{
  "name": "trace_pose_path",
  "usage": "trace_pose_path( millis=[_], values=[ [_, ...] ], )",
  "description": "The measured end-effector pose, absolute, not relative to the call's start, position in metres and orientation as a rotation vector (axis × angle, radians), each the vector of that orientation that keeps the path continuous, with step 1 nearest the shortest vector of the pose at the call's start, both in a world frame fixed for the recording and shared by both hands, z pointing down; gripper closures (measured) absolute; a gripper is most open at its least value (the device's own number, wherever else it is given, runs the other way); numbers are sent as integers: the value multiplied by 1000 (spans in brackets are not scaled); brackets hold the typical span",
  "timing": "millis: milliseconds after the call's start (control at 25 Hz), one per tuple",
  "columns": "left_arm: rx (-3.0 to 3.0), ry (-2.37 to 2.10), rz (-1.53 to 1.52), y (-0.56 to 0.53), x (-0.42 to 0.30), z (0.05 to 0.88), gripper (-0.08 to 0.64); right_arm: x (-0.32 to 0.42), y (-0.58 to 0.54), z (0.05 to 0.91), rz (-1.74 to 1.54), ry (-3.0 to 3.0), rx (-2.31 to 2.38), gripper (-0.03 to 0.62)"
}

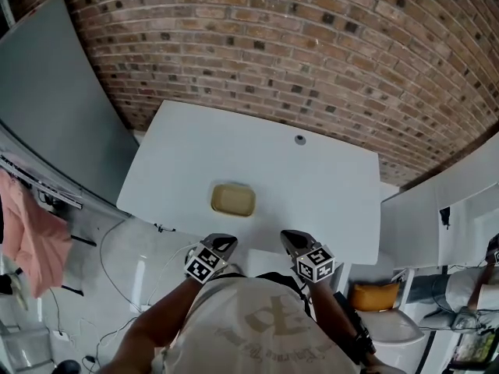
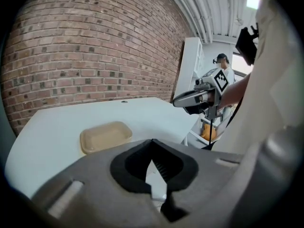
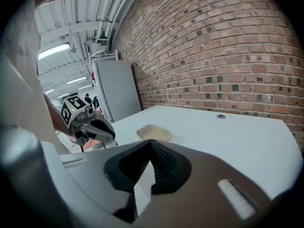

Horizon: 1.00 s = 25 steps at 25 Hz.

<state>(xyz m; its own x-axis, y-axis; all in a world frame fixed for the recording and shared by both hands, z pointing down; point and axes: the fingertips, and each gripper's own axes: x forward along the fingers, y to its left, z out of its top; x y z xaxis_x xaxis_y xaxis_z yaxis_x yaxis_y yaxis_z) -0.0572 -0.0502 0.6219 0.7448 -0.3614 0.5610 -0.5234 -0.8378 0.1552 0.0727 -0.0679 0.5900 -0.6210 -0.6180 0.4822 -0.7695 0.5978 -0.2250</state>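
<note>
Left gripper (image 1: pixel 225 242) and right gripper (image 1: pixel 288 237) side by side short of tray (image 1: pixel 232 199), jaws together.

Head view up high, looking steeply down on the white table (image 1: pixel 312 170), brick wall (image 1: pixel 312 53) beyond. The left gripper view sits low and close at the table's near edge, facing across and rightward, catching the right gripper (image 2: pixel 178 100). The right gripper view mirrors it, catching the left gripper (image 3: pixel 108 133). All three share the tan tray (image 1: pixel 232 199).
</note>
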Motion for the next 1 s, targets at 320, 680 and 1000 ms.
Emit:
trace_pose_path(
  millis=[320, 680, 1000],
  values=[
    [2710, -615, 887, -69, -54, 633, 557, 75, -84, 598, 633, -2451, 1111, 583],
    [2787, -545, 1177, -88, -54, 648, 557, 81, -109, 615, 676, -2443, 1087, 583],
    [2753, -502, 1409, -120, -47, 669, 557, 90, -149, 623, 721, -2467, 1076, 583]
  ],
)
